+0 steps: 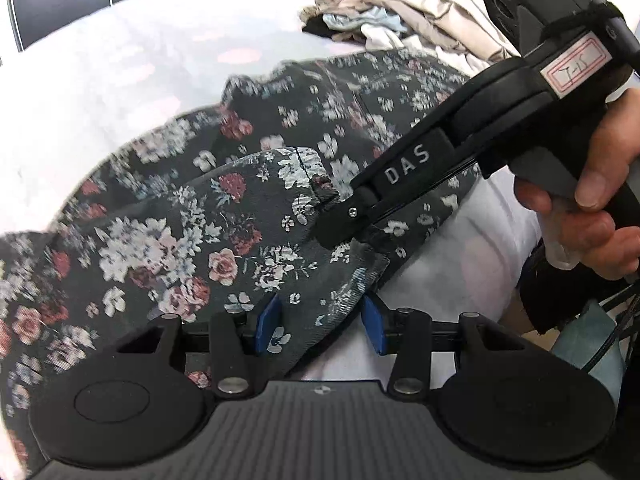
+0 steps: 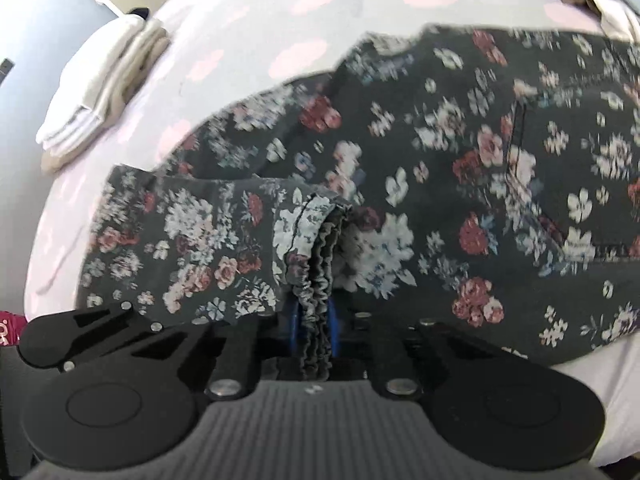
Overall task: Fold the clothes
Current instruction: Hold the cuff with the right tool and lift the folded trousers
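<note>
Spotted bed [image 2: 248, 12], right fingers [image 2: 334, 320] pinching floral garment [image 2: 400, 168] hem, left fingers [image 1: 268, 322] apart around fabric

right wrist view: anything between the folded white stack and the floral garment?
Nothing: only bare pink-spotted bedsheet lies between the folded white stack and the floral garment, seen in the right wrist view.

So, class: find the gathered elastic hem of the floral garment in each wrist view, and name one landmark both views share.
Left wrist view: elastic hem sits centre, just ahead of the right gripper.
Right wrist view: it sits lower centre, bunched between the gripper's blue pads.
Shared landmark: the black stitched seam line through the pale flowers beside the hem.
</note>
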### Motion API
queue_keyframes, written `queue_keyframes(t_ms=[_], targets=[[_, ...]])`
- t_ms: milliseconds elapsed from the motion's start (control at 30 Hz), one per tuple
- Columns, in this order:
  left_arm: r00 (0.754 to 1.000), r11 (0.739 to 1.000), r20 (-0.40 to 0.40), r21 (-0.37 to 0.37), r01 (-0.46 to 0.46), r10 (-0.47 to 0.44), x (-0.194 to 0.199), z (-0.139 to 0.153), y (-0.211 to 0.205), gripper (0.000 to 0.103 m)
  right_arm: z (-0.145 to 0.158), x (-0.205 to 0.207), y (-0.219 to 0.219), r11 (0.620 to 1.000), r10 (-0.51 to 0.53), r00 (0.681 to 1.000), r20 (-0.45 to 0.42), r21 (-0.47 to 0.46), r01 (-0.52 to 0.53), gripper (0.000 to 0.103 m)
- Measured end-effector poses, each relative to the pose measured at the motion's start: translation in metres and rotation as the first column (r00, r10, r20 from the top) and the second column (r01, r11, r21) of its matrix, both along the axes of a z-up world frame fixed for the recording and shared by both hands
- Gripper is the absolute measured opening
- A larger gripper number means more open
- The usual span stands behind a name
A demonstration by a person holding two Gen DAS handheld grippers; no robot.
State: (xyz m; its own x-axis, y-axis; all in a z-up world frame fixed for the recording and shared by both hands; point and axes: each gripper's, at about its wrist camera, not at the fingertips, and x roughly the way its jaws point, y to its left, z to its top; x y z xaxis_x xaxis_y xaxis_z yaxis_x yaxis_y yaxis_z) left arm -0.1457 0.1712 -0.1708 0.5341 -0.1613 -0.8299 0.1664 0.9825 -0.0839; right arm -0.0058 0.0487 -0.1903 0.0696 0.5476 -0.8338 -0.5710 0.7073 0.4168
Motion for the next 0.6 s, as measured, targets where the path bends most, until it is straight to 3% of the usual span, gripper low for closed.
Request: queue_keyframes(t_ms=[300, 600], targets=[[0.995, 0.999, 0.092, -0.001, -0.040, 0.040, -0.009, 0.039, 0.020, 0.046, 0.062, 0.015, -0.002, 0.997, 0.024, 0.997, 0.075, 0.069, -0.029, 0.015], [0.973, 0.988, 0.171, -0.003, -0.157, 0.155, -0.019, 0.066, 0.058, 0.051, 0.146, 0.068, -0.043, 0.992, -0.075, 0.982, 0.175, 0.113, 0.055, 0.014]])
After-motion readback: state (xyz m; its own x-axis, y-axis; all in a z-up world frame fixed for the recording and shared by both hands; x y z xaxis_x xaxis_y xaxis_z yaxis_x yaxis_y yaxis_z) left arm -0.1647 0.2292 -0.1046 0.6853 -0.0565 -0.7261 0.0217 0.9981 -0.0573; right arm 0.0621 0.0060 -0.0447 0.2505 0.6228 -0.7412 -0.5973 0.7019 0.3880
